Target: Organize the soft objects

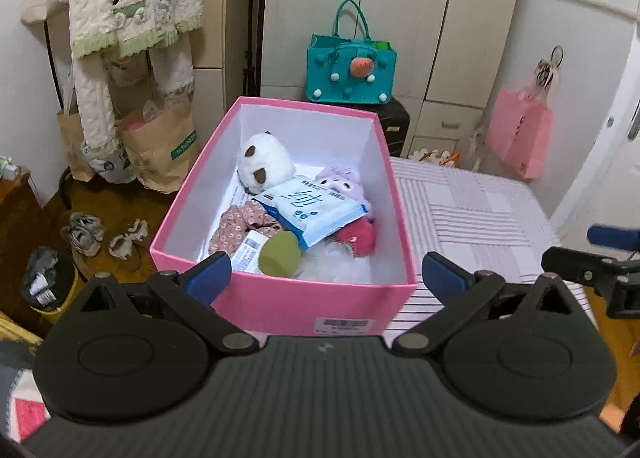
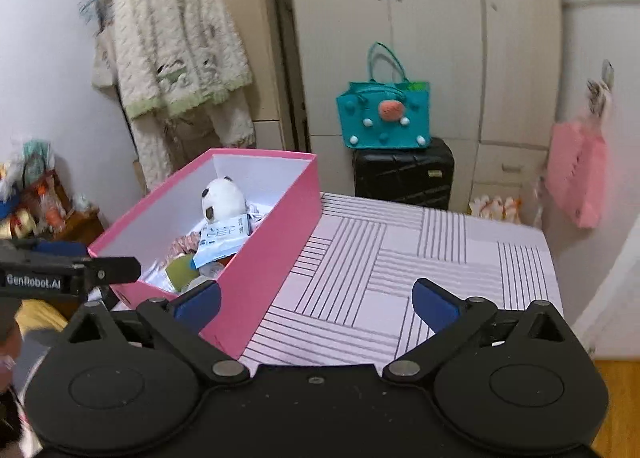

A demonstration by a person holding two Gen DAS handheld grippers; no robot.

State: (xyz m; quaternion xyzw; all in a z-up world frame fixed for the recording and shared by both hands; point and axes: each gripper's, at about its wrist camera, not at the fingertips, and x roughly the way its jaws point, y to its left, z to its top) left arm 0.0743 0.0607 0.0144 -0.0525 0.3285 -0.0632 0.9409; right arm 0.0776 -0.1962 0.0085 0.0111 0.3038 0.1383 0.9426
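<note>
while both grippers hang over the near end of the bed, neither has anything in its jaws. left gripper (image 1: pixel 326 276) has its 2 blue pads spread wide, w/ the pink box (image 1: pixel 280 306) showing between them but not touched. right gripper (image 2: pixel 316 304) is spread just as wide, jaws apart over the striped bedspread (image 2: pixel 400 258), left pad just in front of the box's near corner, can't tell if it touches.

pink box sits on the bedspread at the bed's left edge, open top, white inside. soft stuff is all in it: white plush w/ brown patches (image 1: pixel 262 163) at the far end, a white-and-blue tissue pack (image 1: pixel 310 209) lying tilted across the middle on top of the rest, a lilac plush (image 1: pixel 340 181) against the right wall beside the pack, a floral cloth piece (image 1: pixel 240 223) at the left, a green round thing (image 1: pixel 280 254) near the front wall, a red plush (image 1: pixel 360 240) at front right, partly under the pack. something white and fluffy at the front, can't tell what.

bg: teal felt bag (image 2: pixel 384 113) on a black suitcase (image 2: pixel 404 173) in front of the wardrobe (image 2: pixel 440 17), pink bag (image 2: pixel 576 173) hanging at right, cream pyjamas (image 2: pixel 176 45) hanging at left. bedspread otherwise bare in the right wrist view.
</note>
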